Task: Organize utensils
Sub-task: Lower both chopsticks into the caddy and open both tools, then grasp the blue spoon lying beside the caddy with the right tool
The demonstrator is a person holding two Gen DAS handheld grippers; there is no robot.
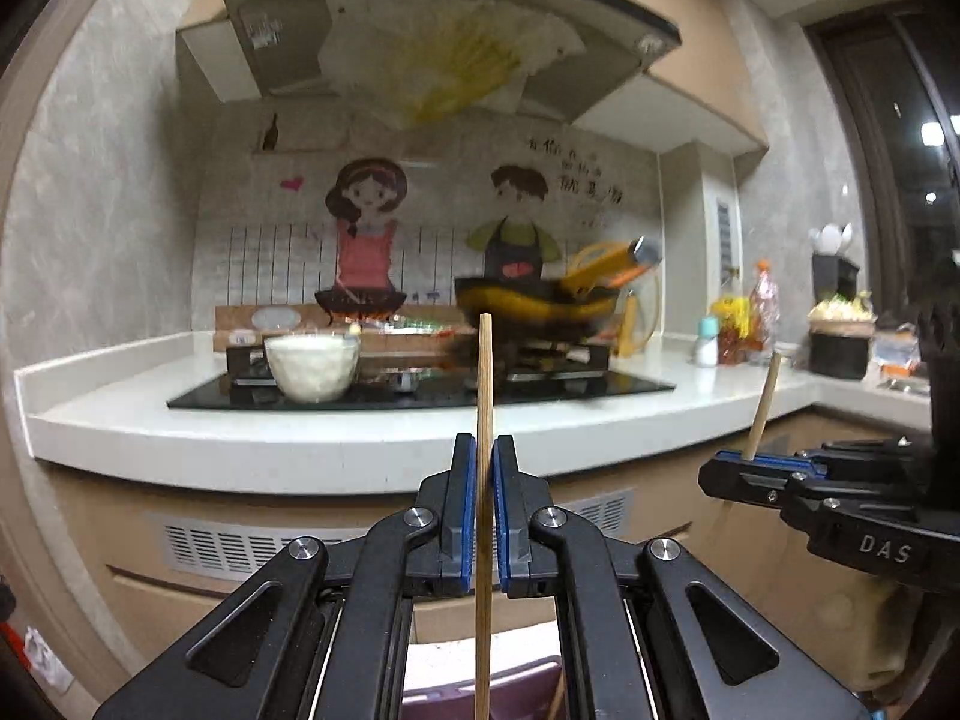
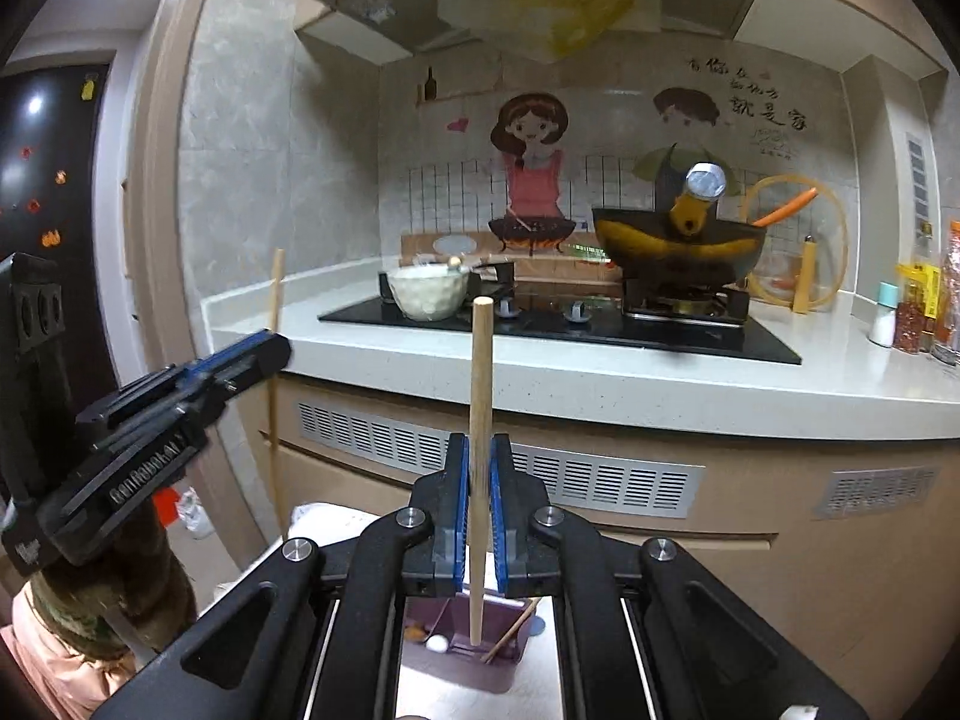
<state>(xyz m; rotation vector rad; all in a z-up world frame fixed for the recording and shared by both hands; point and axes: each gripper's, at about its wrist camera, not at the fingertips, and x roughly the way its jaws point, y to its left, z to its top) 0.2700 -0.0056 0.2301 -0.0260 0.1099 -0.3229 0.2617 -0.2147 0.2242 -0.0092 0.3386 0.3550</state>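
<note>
Each gripper, left gripper [image 1: 485, 480] and right gripper [image 2: 479, 480], clamps one upright chopstick [image 1: 483, 420]; a thin, high pinch could let either swivel and miss the purple holder [image 2: 468, 660] below.

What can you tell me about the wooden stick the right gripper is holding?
The chopstick is pale, smooth, round wood with a blunt flat top. It stands nearly upright, pinched between the blue pads of the right gripper, which is shut on it. Its upper part rises toward the counter; its lower end hangs above a purple holder.

Pale wooden chopstick [image 1: 483, 396], white bowl [image 1: 312, 366], mauve holder [image 2: 474, 654].
</note>
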